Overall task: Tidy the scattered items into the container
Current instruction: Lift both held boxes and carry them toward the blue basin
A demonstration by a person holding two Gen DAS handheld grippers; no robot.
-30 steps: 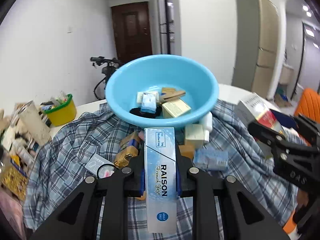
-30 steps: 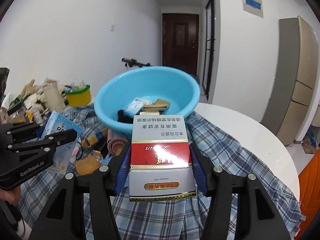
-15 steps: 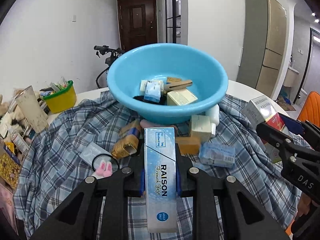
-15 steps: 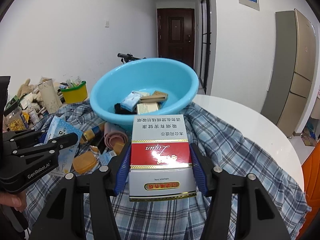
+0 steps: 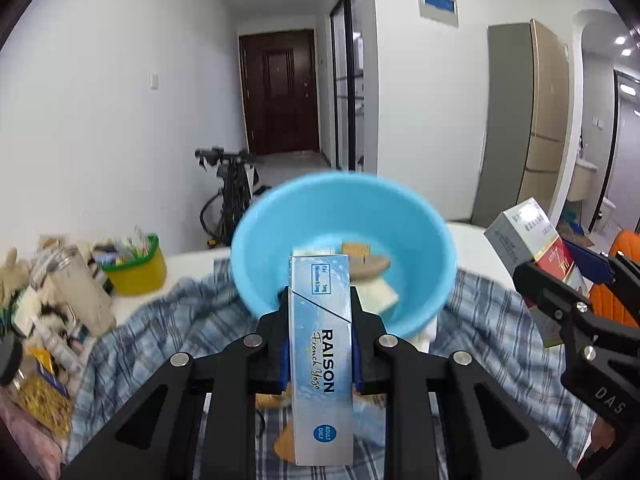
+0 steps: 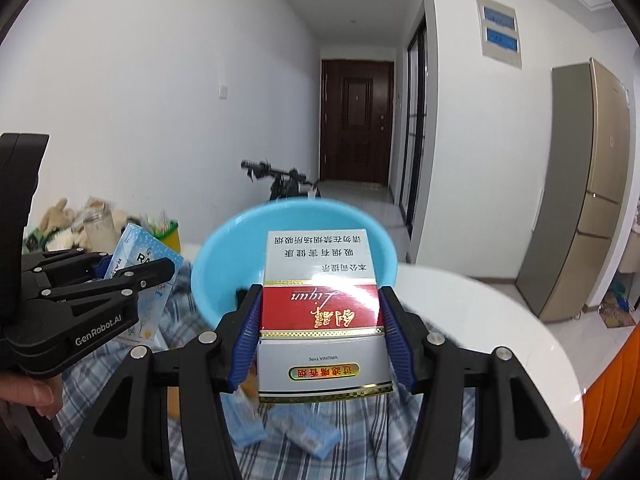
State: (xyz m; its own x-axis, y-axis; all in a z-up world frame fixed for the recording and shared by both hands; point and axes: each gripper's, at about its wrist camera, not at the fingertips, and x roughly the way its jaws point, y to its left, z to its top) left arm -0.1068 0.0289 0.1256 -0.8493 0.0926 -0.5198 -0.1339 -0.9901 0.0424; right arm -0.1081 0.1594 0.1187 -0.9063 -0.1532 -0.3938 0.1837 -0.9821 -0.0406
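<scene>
While the blue basin (image 5: 344,216) sits on a checked cloth (image 5: 168,320) over a white round table (image 6: 500,320), both grippers hang on the near side of it, each clamped on a box. The left gripper (image 5: 320,312) is closed narrow on a slim light-blue box (image 5: 322,360) printed RAISON, held lengthwise with its far end reaching over the basin's near rim. The right gripper (image 6: 320,320) has its blue pads (image 6: 248,332) pressed on the sides of a wider red and white box (image 6: 320,304), whose far end covers the basin's near wall. Inside the basin lie a few small boxes (image 5: 376,296), blurred. Left of the basin stands a yellow tub (image 5: 136,268) with a green rim among other clutter. More small packets (image 6: 304,436) lie on the cloth before the basin, under the right gripper.
</scene>
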